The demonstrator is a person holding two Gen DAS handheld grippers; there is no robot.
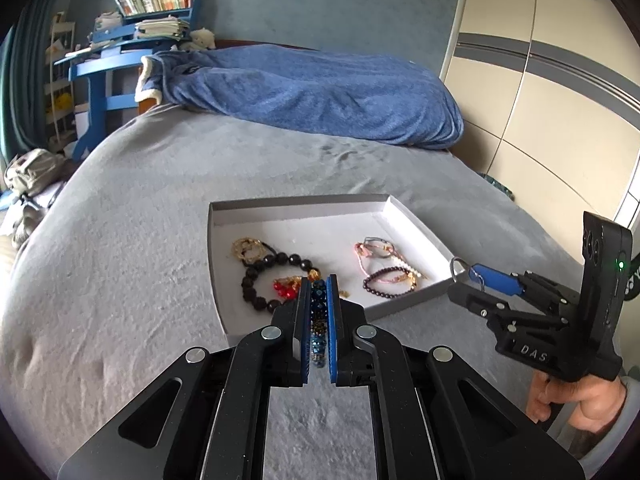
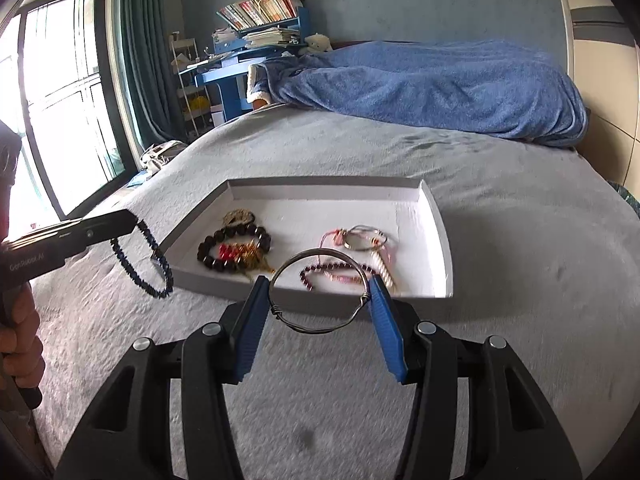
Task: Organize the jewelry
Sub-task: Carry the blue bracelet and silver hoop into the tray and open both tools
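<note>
Over the grey bed [image 2: 500, 240], short of the white tray [image 2: 444, 248]: my left gripper [image 1: 319, 292] fingers clamped on a dark beaded bracelet [image 2: 144, 260], right gripper [image 2: 320, 300] fingers spread, pinching a wire bangle [image 2: 320, 292]; carrying step, both items presumably next lowered into bare tray space.

Matte black linkage arms with round silver pivot screws and ribbed blue finger pads [image 2: 385, 332] are seen at lower centre. White "DAS" lettering and a green light are shown at right, beside bare skin and a grey sleeve [image 1: 624, 412].
</note>
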